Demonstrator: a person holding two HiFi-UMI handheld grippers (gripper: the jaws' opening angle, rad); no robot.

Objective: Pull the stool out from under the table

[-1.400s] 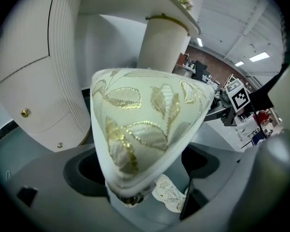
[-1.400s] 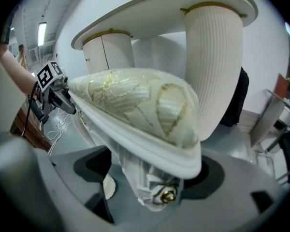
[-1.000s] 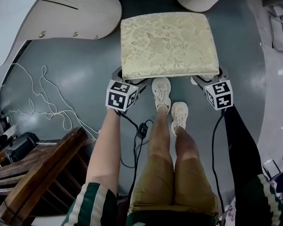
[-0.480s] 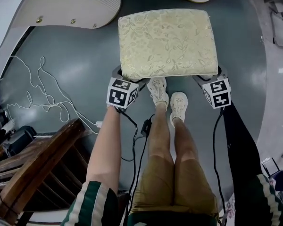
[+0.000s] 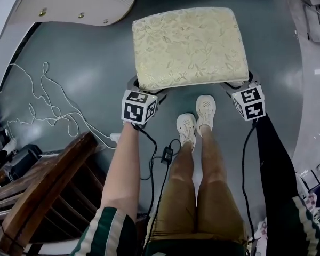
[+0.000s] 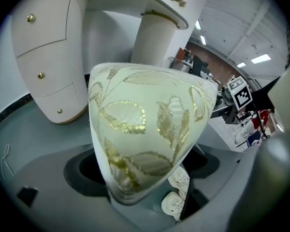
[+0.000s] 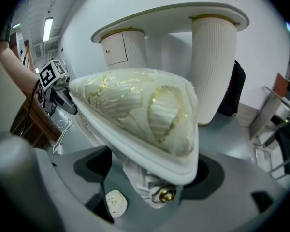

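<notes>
Your left gripper [image 5: 144,91] and right gripper [image 5: 241,88] each clamp 1 near corner of the stool [image 5: 188,47], by the table [image 7: 174,16].

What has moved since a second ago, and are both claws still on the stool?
The stool has come further out toward the person; the table sits nearer the head view's top edge. The person's shoes have stepped, swapping which is nearer the stool. The left claw and right claw stay shut on the stool's near corners; nothing let go.
</notes>
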